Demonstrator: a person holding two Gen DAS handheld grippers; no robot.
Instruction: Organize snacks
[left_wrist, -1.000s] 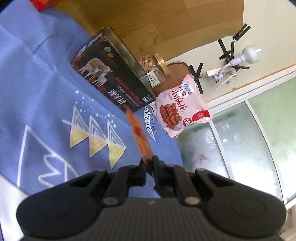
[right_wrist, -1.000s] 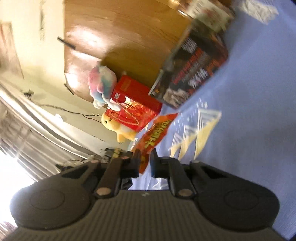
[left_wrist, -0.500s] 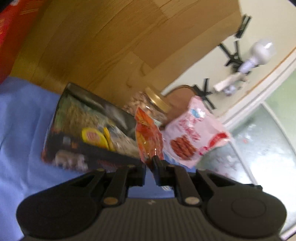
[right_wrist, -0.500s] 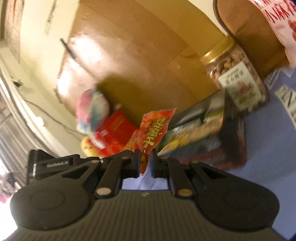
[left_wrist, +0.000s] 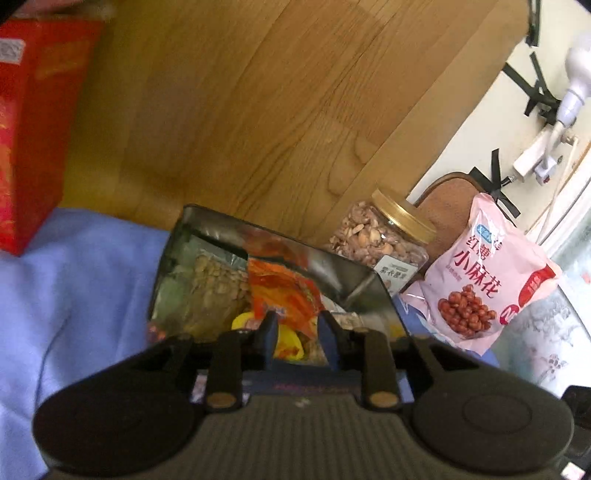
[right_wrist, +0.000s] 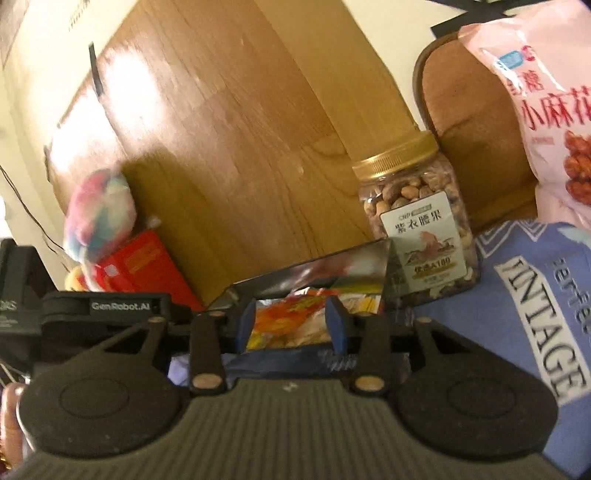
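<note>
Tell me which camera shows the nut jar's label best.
The right wrist view: the nut jar stands close and upright, its label facing the camera and unobstructed. In the left wrist view the jar is smaller, tilted, its label partly hidden behind the box.

Both wrist views are dim and warm-toned, with soft daylight that seems to enter from the upper left of the right view, where a washed-out glare patch sits on the wood panel (right_wrist: 122, 92). Fisheye bending curves the edges, and motion blur smears the plush toy (right_wrist: 99, 214) and the red box (left_wrist: 29, 129). The open box (left_wrist: 258, 280) has reflective inner walls, so its contents read only vaguely, while the pink bag (left_wrist: 487, 273) stays fairly sharp.
</note>
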